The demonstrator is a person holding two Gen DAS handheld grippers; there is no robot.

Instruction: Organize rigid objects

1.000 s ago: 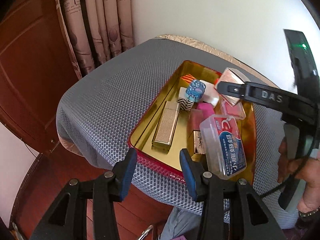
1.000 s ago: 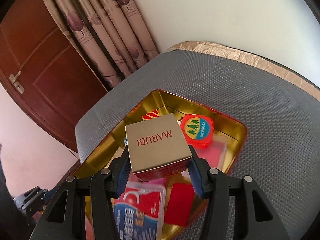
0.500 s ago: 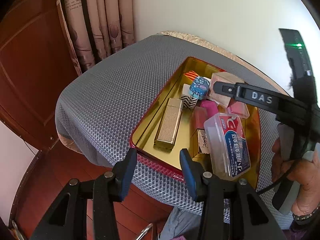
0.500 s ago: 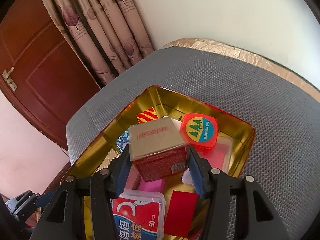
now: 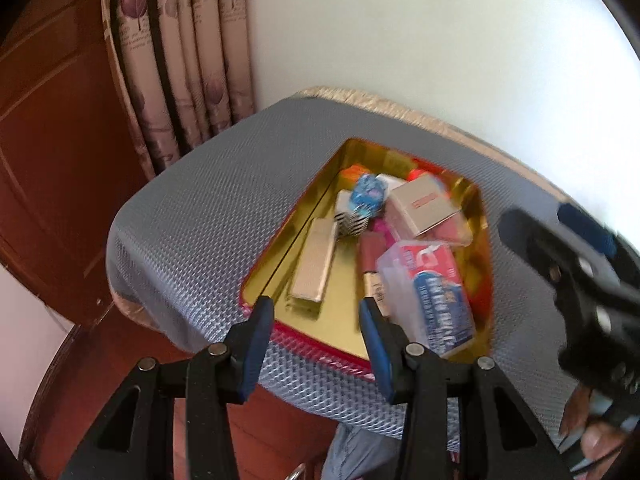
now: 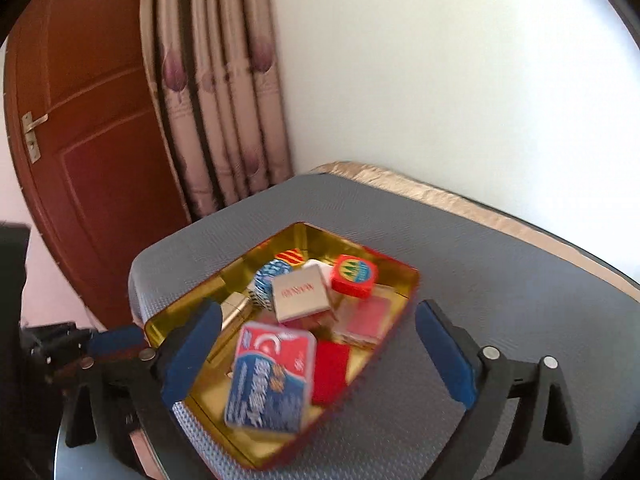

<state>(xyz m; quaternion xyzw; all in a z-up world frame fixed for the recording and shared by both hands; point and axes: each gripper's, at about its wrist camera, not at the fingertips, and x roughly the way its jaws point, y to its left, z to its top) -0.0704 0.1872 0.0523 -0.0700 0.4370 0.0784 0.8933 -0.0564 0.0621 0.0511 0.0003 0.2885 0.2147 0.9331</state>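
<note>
**Box released into tin**

The tan box (image 6: 302, 295) is seen lying tilted on the clutter inside the gold tin (image 6: 402, 280). The right gripper (image 6: 318, 352), jaws just spread wide, is held above the tin, nothing between them. The left gripper (image 5: 316, 344) is held partly apart, empty, at the tin's near rim.

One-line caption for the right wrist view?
Right claw open above the gold tin, beige box lying inside among small packages.

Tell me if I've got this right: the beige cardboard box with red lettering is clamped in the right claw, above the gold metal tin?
Not quite. The right wrist view shows the right claw wide open, having just opened, and empty. The beige cardboard box with red lettering lies on the other items inside the gold metal tin.
</note>
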